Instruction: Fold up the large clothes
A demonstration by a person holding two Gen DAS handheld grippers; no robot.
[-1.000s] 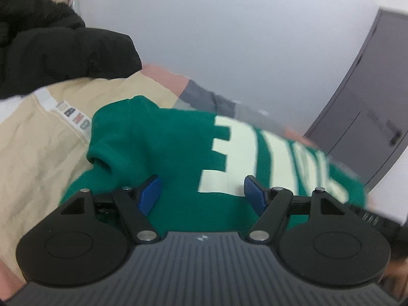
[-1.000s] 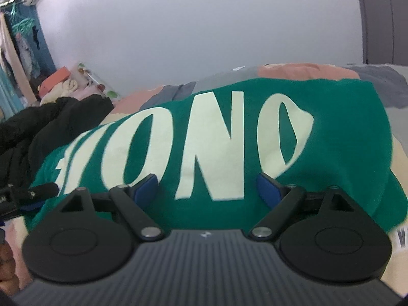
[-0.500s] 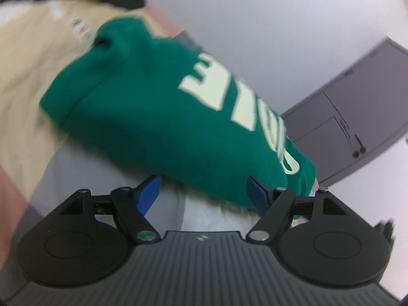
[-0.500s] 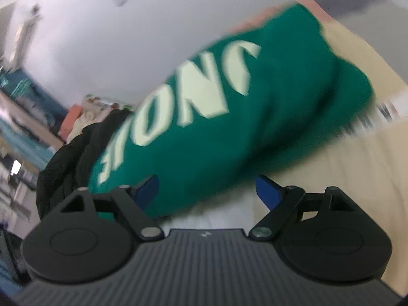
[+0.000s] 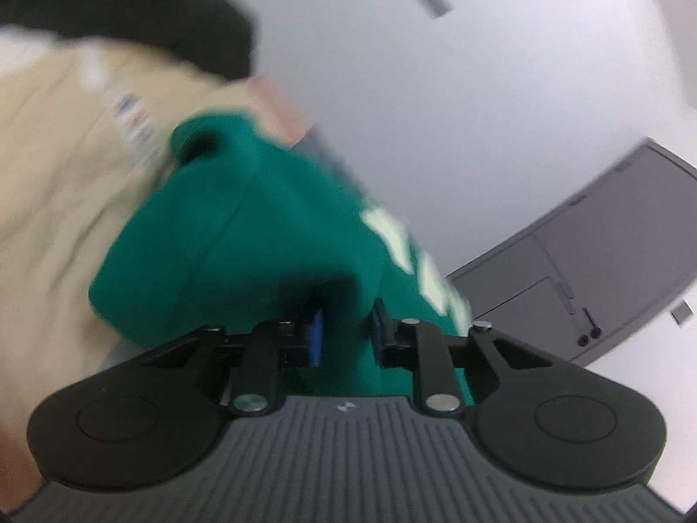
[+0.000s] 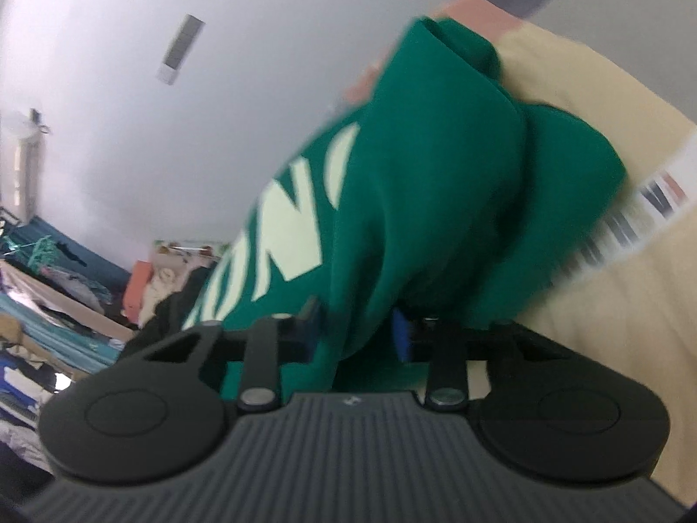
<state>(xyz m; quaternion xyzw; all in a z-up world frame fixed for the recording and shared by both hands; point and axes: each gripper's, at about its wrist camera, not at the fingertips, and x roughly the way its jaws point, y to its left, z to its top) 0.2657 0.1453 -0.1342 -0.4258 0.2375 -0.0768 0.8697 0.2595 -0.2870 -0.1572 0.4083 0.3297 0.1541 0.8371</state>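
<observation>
A green sweatshirt (image 5: 261,239) with large cream letters lies folded on a beige garment (image 5: 52,183). My left gripper (image 5: 346,337) is shut on the sweatshirt's near edge, with green cloth bunched between its blue pads. In the right wrist view the same green sweatshirt (image 6: 427,183) rises from my right gripper (image 6: 355,333), which is shut on a fold of its near edge. The cloth hides both pairs of fingertips. Both views are blurred by motion.
A black jacket (image 5: 130,13) lies at the far left behind the beige garment. A grey door (image 5: 588,270) stands at the right. Piled clothes and a rack (image 6: 65,287) fill the left of the right wrist view. A beige garment with a printed strip (image 6: 610,226) lies under the sweatshirt.
Both grippers were open over the sweatshirt a second ago. They dropped to its near edge, tilted, and closed on the green cloth.
</observation>
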